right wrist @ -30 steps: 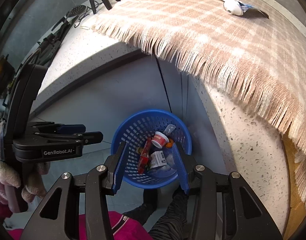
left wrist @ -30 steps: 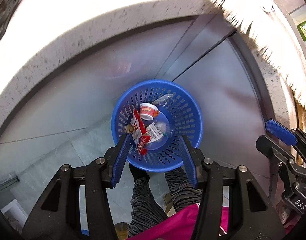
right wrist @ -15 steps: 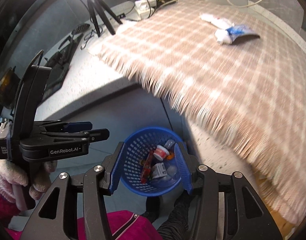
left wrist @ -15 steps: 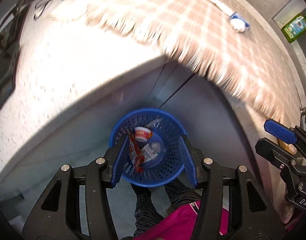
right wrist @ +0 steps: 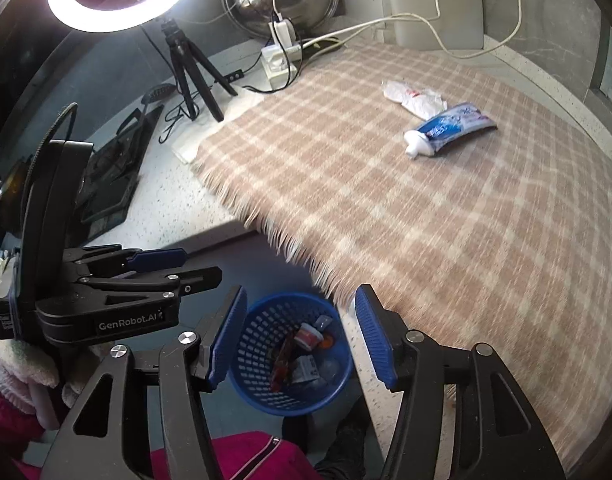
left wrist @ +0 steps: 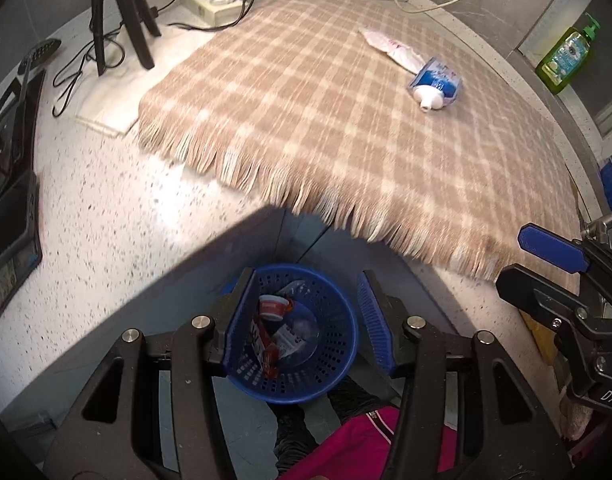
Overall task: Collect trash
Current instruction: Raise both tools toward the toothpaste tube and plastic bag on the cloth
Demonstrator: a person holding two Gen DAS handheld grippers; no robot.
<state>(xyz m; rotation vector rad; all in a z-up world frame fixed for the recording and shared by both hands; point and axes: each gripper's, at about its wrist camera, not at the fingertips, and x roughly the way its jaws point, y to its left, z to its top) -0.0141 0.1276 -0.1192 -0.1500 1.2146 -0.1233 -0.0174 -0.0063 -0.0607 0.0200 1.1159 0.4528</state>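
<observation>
Both grippers empty above the bin — two pieces of trash lie on the cloth.

The left gripper and right gripper gape wide, holding nothing, low in frame over the blue basket already holding litter; the toothpaste tube and crumpled wrapper lie touching, upper right on the plaid cloth — likely next.

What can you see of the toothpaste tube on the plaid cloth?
The toothpaste tube is blue and white with a white cap, squeezed flat and creased toward its tail. It lies on its side on the plaid cloth, cap toward the fringed edge, tail beside a crumpled white wrapper. Neither gripper touches it.
</observation>
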